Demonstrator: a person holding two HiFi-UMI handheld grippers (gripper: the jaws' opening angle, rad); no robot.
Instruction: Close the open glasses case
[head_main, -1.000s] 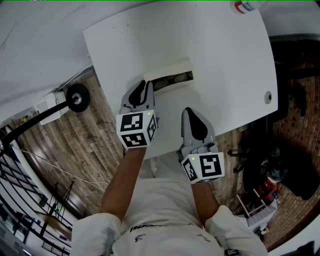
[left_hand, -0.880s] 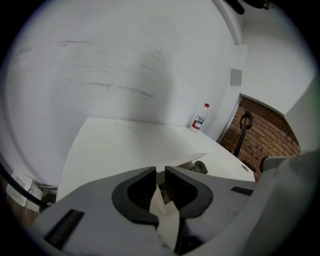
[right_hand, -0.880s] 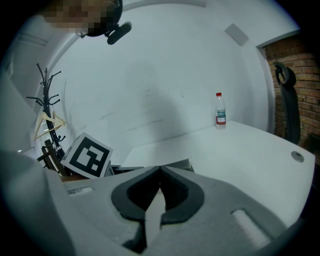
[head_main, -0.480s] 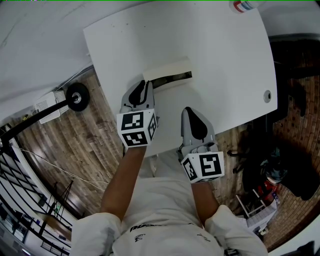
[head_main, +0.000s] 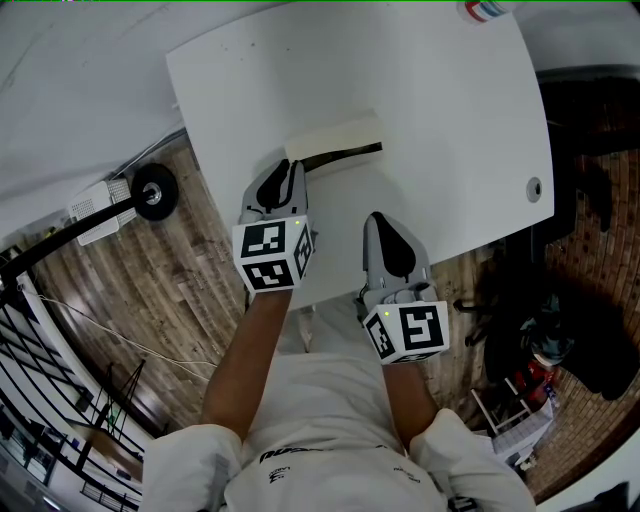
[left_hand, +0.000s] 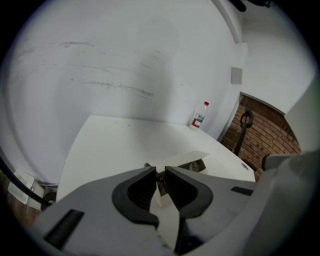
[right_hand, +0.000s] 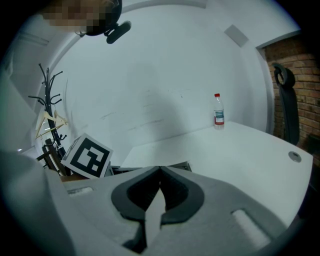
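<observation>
Your left gripper (left_hand: 159, 174) has its jaws slightly apart beside the glasses case (head_main: 335, 138). Your right gripper (right_hand: 160, 171) is pinched together, empty. The case looks stiff and light, so press down on the lid.

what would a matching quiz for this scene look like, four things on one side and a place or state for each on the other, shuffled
Things:
1. bottle
2. glasses case
3. right gripper
4. cable hole

Places or states:
a. jaws together, nothing between them
b. standing at the far corner of the table
c. lid almost down, only a dark slit left
d. set in the tabletop near its right edge

Pairs: 1-b, 2-c, 3-a, 4-d
</observation>
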